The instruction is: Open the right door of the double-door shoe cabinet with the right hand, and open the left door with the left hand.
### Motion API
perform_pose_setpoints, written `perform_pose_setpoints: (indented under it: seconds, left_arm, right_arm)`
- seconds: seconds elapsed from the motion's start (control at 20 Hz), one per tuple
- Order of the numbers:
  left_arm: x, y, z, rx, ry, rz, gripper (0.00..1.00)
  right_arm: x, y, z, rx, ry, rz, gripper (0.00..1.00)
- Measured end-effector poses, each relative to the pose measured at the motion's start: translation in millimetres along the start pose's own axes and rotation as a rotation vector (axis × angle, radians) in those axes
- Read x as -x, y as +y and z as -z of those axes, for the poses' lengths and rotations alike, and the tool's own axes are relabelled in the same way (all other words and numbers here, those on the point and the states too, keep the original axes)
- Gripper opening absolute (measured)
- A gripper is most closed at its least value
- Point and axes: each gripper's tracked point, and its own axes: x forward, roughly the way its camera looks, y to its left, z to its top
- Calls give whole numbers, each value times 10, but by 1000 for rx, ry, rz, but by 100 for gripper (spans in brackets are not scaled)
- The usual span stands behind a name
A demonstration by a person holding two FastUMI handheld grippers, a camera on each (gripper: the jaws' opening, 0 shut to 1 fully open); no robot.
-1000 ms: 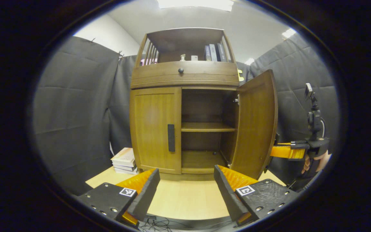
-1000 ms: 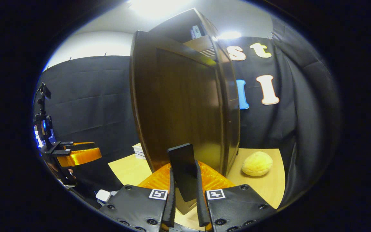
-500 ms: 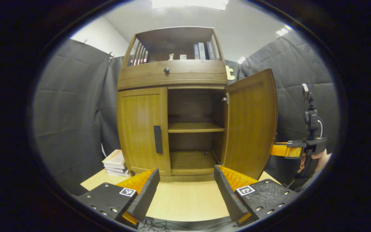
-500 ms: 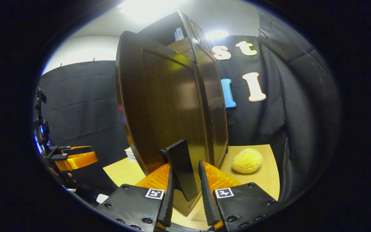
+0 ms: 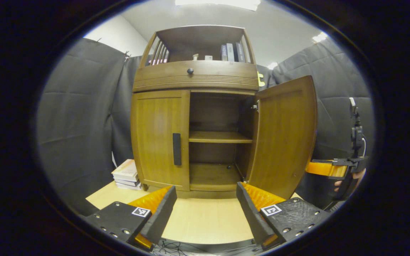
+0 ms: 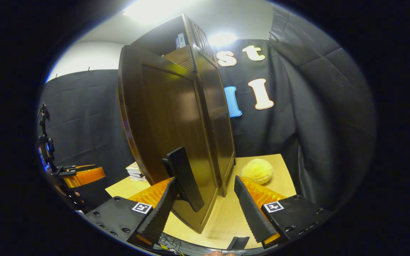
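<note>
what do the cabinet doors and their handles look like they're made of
Left door and open right door: apparently wood or wood veneer, warm brown with visible grain and a satin sheen. Left door handle and right door handle: flat matte black bars, plastic or painted metal; cannot tell.

A pile of books (image 5: 126, 174) lies on the light wooden table (image 5: 205, 220). More books (image 5: 230, 52) stand up on the top shelf. A round yellow ball (image 6: 257, 171) sits on the table.

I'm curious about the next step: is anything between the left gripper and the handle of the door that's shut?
Nothing visible. The left gripper is open over bare table, facing the left door and its handle. The books lie off to the side.
</note>
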Motion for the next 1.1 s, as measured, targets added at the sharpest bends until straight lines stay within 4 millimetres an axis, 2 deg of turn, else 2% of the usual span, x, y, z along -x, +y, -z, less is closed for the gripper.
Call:
perform_pose_setpoints:
  seconds: [0.1, 0.15, 0.35, 0.5, 0.7, 0.75, 0.9, 0.95, 1.0, 1.1]
  left_arm:
    - [-66, 106, -13, -4, -3, -27, 98]
    - [-129, 254, -32, -3, -3, -36, 98]
    - [-516, 647, -153, 10, -8, -42, 98]
    - [-895, 949, -320, -5, -32, -33, 98]
    - [-1520, 1329, -465, -15, -41, -3, 98]
    - [-1661, 1399, -487, -15, -44, 11, 98]
    - [-2131, 1532, -603, -25, -57, 56, 98]
    - [-2280, 1529, -615, -27, -60, 78, 98]
    - [-2446, 1516, -611, -29, -59, 100, 98]
    - [-2729, 1441, -550, -32, -39, 133, 99]
  right_arm:
    - [70, -19, -40, 24, -16, 51, 98]
    - [102, -31, -56, 29, -23, 78, 92]
    - [213, -55, -62, -4, -28, 196, 92]
    - [299, -75, -137, -39, -47, 301, 92]
    - [370, 1, -202, -39, -77, 429, 92]
    - [393, 46, -231, -39, -85, 456, 98]
    - [481, 206, -273, -36, -109, 536, 98]
    - [519, 262, -269, -35, -114, 569, 98]
    - [560, 309, -248, -38, -118, 597, 92]
    - [611, 422, -223, -46, -119, 645, 92]
